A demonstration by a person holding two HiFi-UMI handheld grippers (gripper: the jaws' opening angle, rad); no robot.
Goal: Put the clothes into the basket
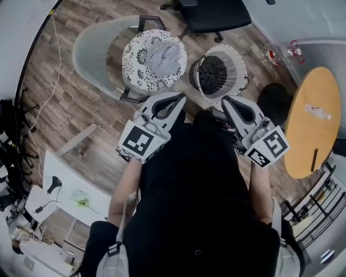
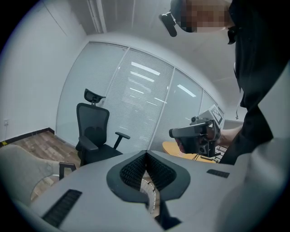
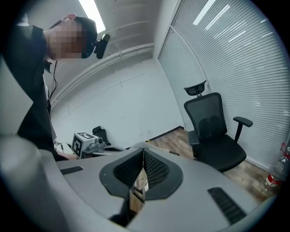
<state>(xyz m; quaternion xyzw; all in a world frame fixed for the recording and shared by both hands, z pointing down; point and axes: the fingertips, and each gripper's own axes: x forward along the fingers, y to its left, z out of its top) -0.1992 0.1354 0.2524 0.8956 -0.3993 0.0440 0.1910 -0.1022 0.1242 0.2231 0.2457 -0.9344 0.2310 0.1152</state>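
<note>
A grey garment (image 1: 162,57) lies crumpled on a round seat with a black-and-white flower pattern (image 1: 135,65). Just right of it stands a pale woven basket (image 1: 233,64) with a dark inside. My left gripper (image 1: 177,98) is held at chest height, its tip just below the patterned seat. It is shut and holds nothing. My right gripper (image 1: 227,101) is level with it, below the basket, also shut and empty. In the left gripper view the pads (image 2: 136,170) meet at the tip, and the right gripper (image 2: 197,136) shows beyond them. In the right gripper view the jaws are closed too.
A black office chair (image 1: 211,13) stands at the far side, also in the left gripper view as the chair (image 2: 93,131). A round wooden table (image 1: 313,119) is at the right, a bottle (image 1: 281,53) on the floor near it. A white desk (image 1: 75,189) is at the lower left.
</note>
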